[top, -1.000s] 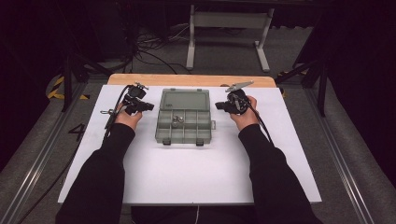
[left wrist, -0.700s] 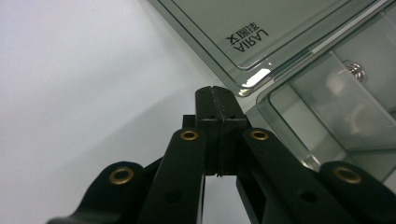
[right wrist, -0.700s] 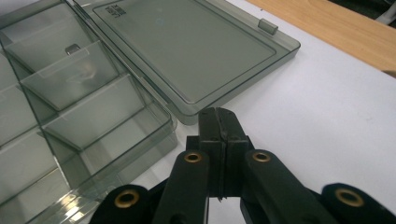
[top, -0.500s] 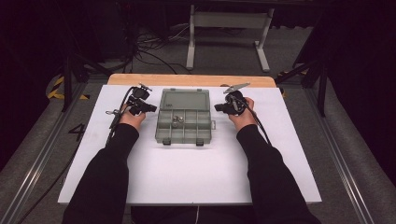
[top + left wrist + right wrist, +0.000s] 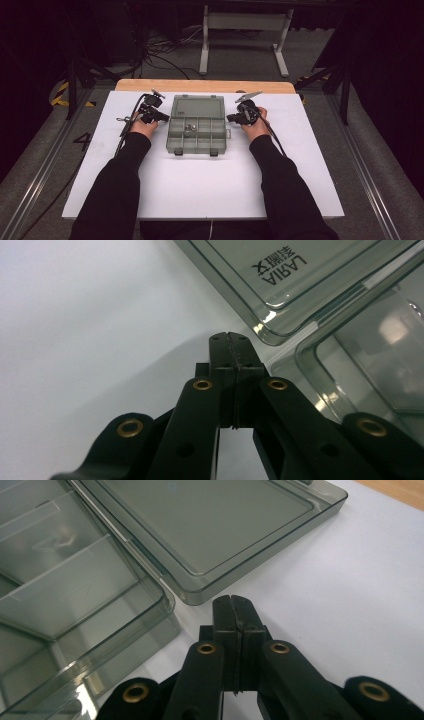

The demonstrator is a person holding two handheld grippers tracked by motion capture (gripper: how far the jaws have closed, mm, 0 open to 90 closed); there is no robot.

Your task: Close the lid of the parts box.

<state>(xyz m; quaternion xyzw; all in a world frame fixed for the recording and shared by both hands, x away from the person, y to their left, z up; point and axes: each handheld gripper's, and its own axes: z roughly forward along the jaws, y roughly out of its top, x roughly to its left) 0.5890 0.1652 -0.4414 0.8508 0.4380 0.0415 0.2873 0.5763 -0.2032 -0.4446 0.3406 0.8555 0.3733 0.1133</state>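
Note:
A clear grey compartment box [image 5: 197, 136] lies in the middle of the white board, its lid [image 5: 196, 106] laid flat open toward the far side. A couple of small metal parts [image 5: 189, 129] sit in a middle compartment. My left gripper [image 5: 159, 116] rests beside the box's left edge near the hinge, its jaws pressed together with nothing between them [image 5: 229, 337]. My right gripper [image 5: 231, 118] sits by the right edge at the hinge, also shut and empty [image 5: 232, 601]. The lid [image 5: 295, 280] carries printed lettering; the lid's corner [image 5: 200, 535] lies just ahead of the right jaws.
The white board [image 5: 200, 185] covers a wooden table [image 5: 200, 86]. A metal stand [image 5: 245, 30] and cables lie on the floor beyond. Black sleeves reach in from the bottom on both sides of the box.
Both hands have edged inward and lower toward the box's sides. Jaws stay shut.

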